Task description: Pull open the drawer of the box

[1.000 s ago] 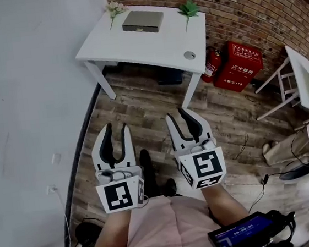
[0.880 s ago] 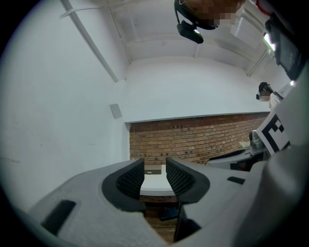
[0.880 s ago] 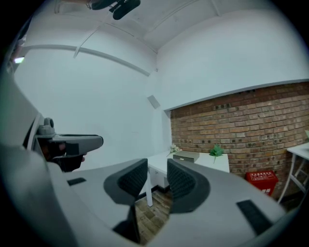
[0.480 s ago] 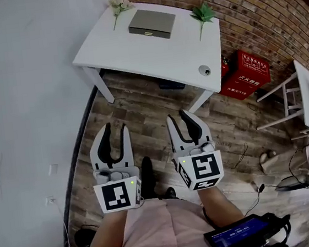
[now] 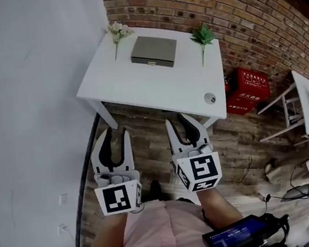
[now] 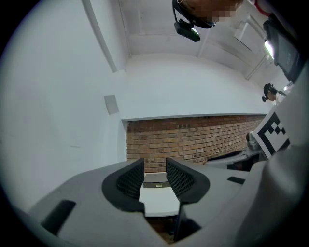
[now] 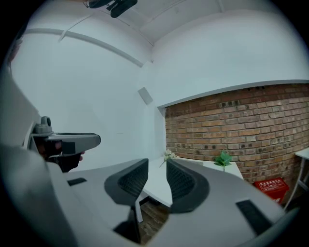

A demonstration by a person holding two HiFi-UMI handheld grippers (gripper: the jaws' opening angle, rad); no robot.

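Grey box (image 5: 154, 51) well beyond left gripper (image 5: 117, 133)

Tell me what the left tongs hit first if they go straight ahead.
Likely the top of the white table; the left tongs, open and empty, frame it with the grey box just beyond. Depth unclear.

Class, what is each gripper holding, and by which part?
Nothing. The left gripper is open and empty; the right gripper is closing its jaws on air, away from the flat grey box.
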